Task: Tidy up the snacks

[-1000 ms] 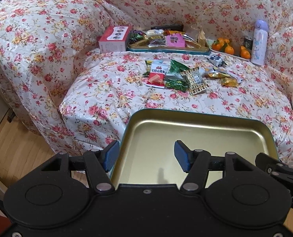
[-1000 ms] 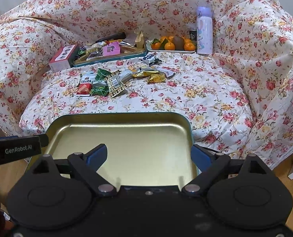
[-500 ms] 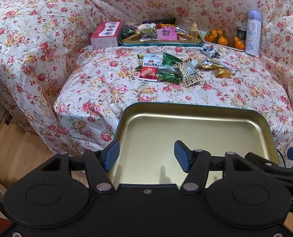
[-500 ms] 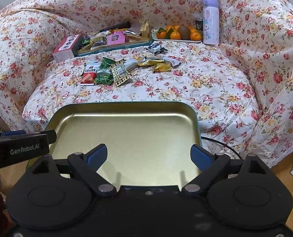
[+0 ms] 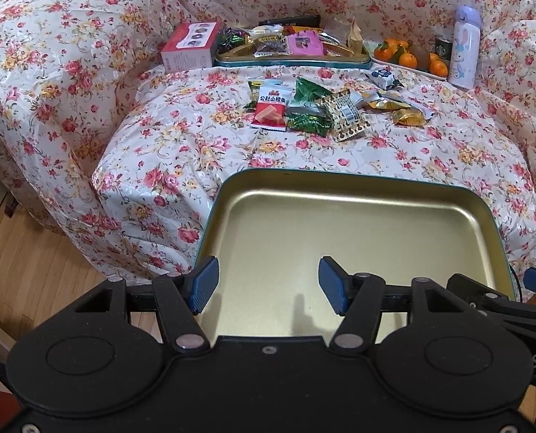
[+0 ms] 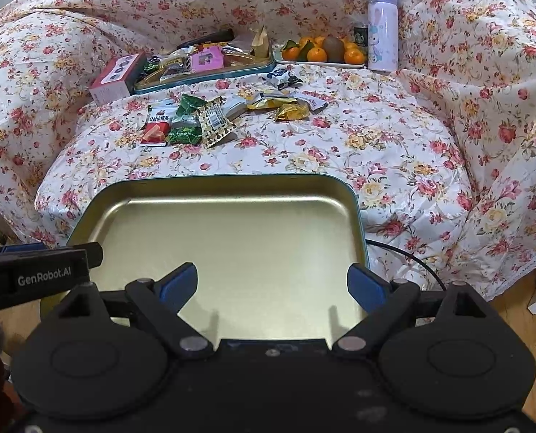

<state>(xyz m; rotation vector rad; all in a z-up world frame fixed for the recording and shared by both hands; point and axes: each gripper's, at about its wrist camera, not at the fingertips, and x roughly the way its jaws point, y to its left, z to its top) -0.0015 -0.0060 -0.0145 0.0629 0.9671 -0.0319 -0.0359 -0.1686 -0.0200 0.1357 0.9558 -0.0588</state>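
Your left tool (image 5: 266, 285) sat at the bottom centre of its frame, blue fingers spread moderately apart over the near left part of an empty gold tin tray (image 5: 358, 195). Whether the fingers touched or gripped the tray, I cannot tell. Your right tool (image 6: 273, 287) was spread wider, one finger over the tray (image 6: 231, 187) floor and the other at its right rim; again, any contact is unclear. The tray filled the lower middle of both views, its far edge overlapping the front of a sofa (image 5: 69, 72) draped in a floral cover.

Above the tray, in the middle of each frame, loose snack packets (image 5: 305, 108) lay clustered on the seat cushion, among them a red and white packet (image 5: 270, 108) and green wrappers. Further back, in the upper middle, a second tray of snacks (image 5: 289, 59) sat beside a pink box (image 5: 190, 45). To the upper right stood a plate of oranges (image 5: 408, 59) and a pale bottle (image 5: 464, 48).
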